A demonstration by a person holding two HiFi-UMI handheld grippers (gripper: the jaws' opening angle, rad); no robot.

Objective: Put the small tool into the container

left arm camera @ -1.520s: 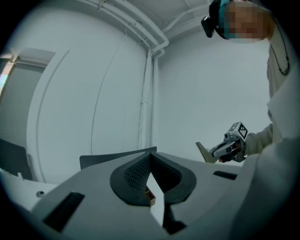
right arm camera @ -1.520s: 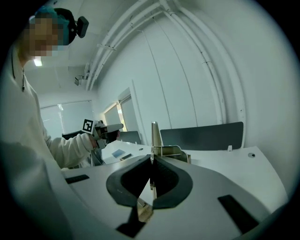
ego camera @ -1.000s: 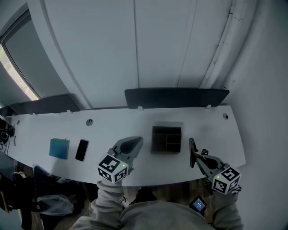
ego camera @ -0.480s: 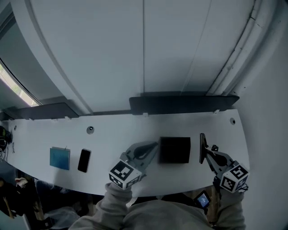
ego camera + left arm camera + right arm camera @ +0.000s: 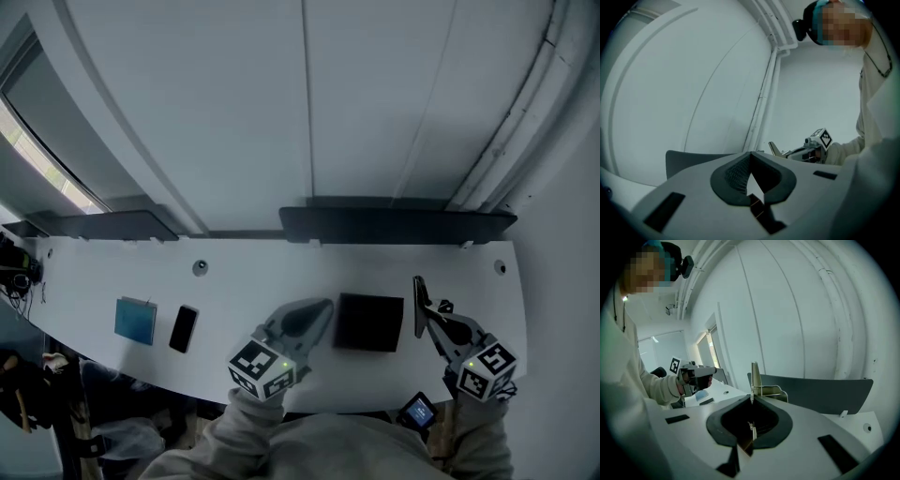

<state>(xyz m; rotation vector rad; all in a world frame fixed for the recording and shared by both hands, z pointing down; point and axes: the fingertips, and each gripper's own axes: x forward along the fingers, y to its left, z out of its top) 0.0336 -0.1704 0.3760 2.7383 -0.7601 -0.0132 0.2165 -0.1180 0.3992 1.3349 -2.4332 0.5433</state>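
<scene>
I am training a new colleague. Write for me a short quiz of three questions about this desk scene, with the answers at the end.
1. True or false: in the head view, the black container stands between the left tool and the right tool.
2. The right tool is shut on: A) a cup; B) a thin metal item; C) nothing.
3. Fill in: left of the black phone lies a ___ square item.
Key: 1 true; 2 B; 3 blue.
</scene>
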